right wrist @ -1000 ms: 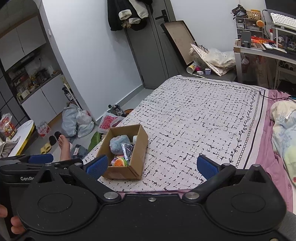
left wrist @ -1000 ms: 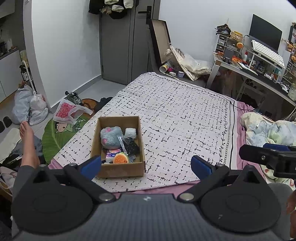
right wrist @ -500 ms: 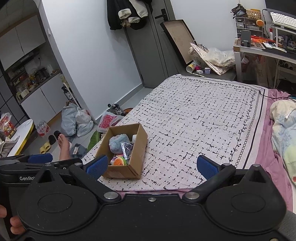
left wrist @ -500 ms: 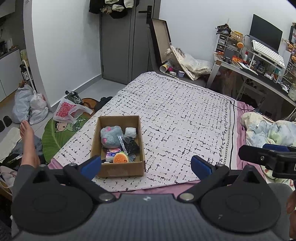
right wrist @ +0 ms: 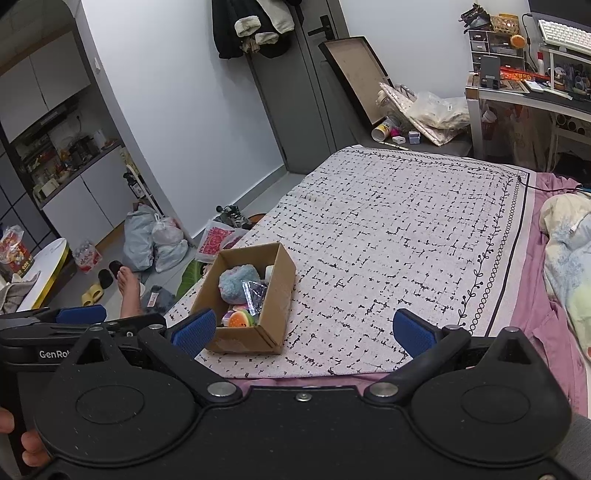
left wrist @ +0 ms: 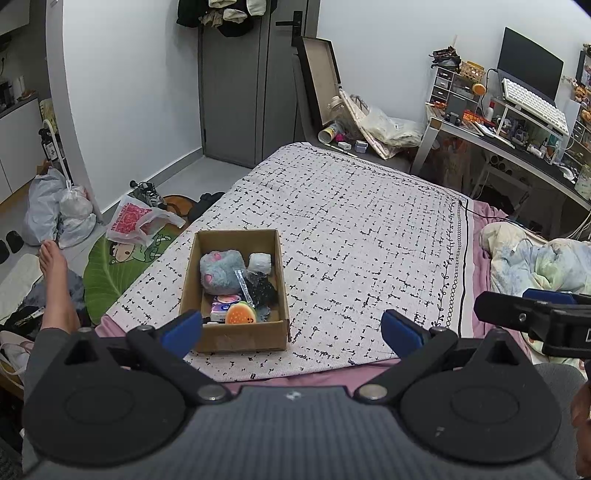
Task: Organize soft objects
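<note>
Sitting near the bed's (left wrist: 369, 229) left front corner, the cardboard box (left wrist: 236, 338) hides part of its load behind its near wall. Inside, from the left: a blue plush toy (left wrist: 221, 271), a tissue pack (left wrist: 220, 309), an orange burger-shaped toy (left wrist: 241, 315), a dark crinkly packet (left wrist: 260, 290), hard to identify, and a white roll (left wrist: 259, 262). The left gripper (left wrist: 291, 328) and right gripper (right wrist: 304, 332) both hover with fingers spread wide, holding nothing.

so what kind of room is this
Most likely a small bedroom or studio flat: a bed with a patterned cover fills the middle, a computer desk stands beside it, and clothes hang over the door.
</note>
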